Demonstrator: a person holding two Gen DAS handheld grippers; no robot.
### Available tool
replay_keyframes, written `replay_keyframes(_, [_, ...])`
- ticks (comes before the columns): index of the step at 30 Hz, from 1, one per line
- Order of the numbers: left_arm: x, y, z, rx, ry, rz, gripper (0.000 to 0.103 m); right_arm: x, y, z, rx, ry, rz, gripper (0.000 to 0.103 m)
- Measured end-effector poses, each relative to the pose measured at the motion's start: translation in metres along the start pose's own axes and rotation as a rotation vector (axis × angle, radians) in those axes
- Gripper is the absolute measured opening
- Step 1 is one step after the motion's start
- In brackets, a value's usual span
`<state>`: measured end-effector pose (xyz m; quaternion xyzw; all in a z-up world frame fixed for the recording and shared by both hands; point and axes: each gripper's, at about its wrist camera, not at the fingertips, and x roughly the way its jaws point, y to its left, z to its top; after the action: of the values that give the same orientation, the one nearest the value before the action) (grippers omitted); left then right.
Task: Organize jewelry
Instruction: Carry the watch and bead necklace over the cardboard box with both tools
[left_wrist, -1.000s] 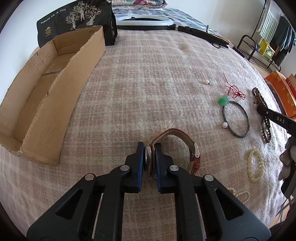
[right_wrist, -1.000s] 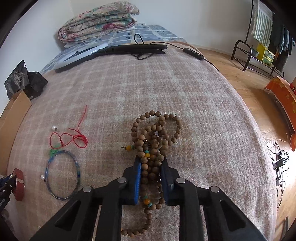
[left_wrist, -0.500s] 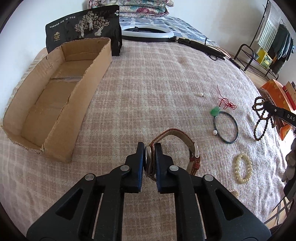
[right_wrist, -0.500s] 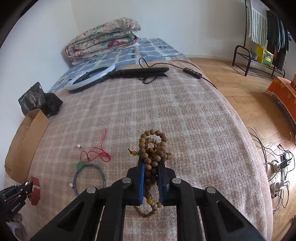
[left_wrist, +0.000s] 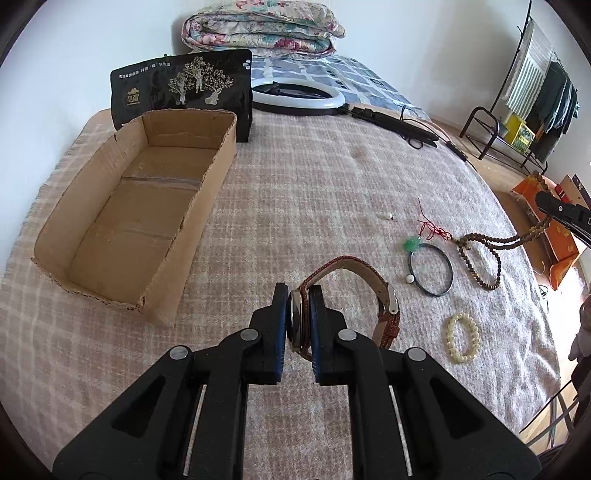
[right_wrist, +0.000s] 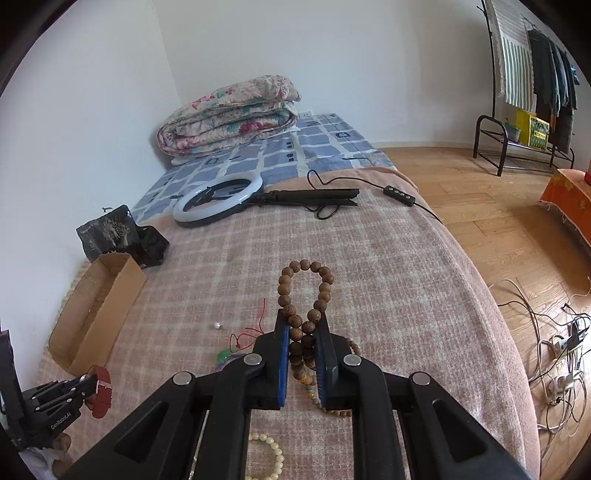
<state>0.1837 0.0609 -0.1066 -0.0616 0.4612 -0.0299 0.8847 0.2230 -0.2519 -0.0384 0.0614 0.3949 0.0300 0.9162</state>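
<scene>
Wooden beads (right_wrist: 303, 332) lifted higher — only left view shows them trailing.

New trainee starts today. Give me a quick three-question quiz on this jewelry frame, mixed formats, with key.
1. True or false: the cardboard box already holds jewelry.
2. Which does the left tool grip? A) wristwatch B) pearl bracelet C) dark bangle
3. Fill in: the right tool is shut on the wooden ____.

Key: 1 false, the box shows only bare cardboard. 2 A. 3 bead strand.
</scene>
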Motion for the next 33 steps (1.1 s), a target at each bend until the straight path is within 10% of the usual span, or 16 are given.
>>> replay_keyframes(33, [-0.073,0.154,0.039,-0.208,-0.121,0.133,0.009,-0.114,0.224,0.133,-0.346,-0.234,0.225,0.010])
